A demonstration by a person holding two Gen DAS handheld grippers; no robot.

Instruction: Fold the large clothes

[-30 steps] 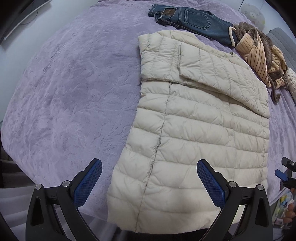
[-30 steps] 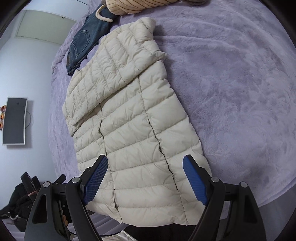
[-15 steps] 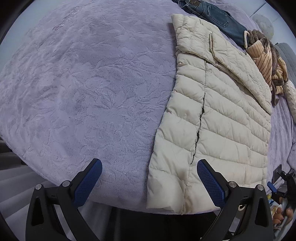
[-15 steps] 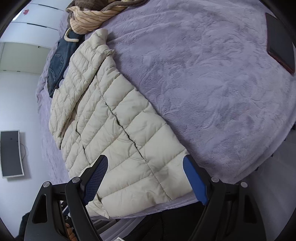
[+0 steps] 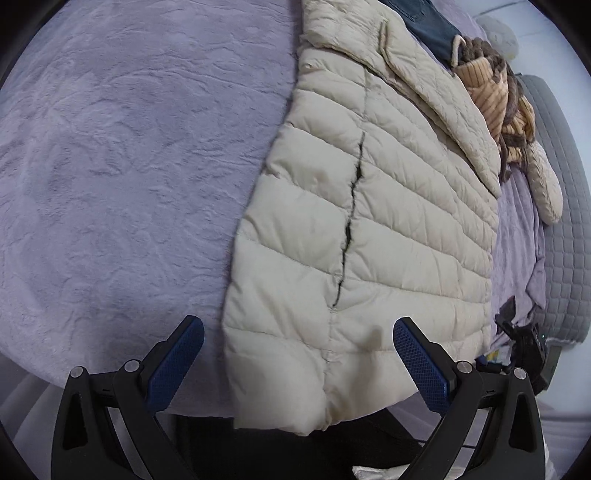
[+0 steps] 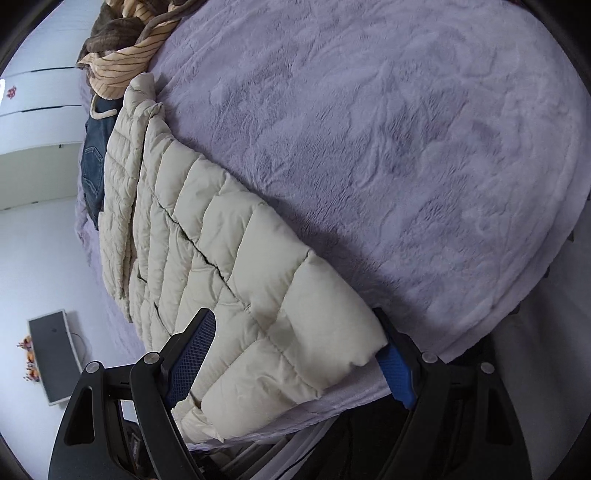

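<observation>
A cream quilted puffer jacket (image 5: 369, 229) is laid flat on a lilac plush bedspread (image 5: 129, 166), with its hem at the near edge of the bed and its collar end toward the far side. A sleeve (image 5: 424, 85) is folded diagonally across the upper part of the jacket. The front closure is seen as a dark, slightly parted line down the middle of the jacket.

The left gripper (image 5: 299, 362) is held wide open at the jacket hem. Its blue-padded fingers (image 5: 177, 362) are spread on either side of the hem's left corner; the left finger is over bare bedspread beside the jacket, and the other is level with the hem. No fabric is gripped.

The right gripper (image 6: 291, 362) is likewise spread wide. The jacket's right hem corner (image 6: 314, 350) is positioned between its fingers (image 6: 192, 354); the far finger is partly hidden behind the corner. Whether the pads touch the fabric cannot be determined.

Beyond the jacket's collar end, a pair of blue jeans (image 5: 424, 22) and a tan striped garment with brown trim (image 5: 495, 88) are lying on the bedspread. A second cream quilted piece (image 5: 546, 184) is seen just beside the striped garment. A grey quilted surface (image 5: 561, 221) runs beside the bedspread past the jacket's right side. A dark panel (image 6: 55, 354) is mounted on the wall beyond the jacket in the right wrist view.
</observation>
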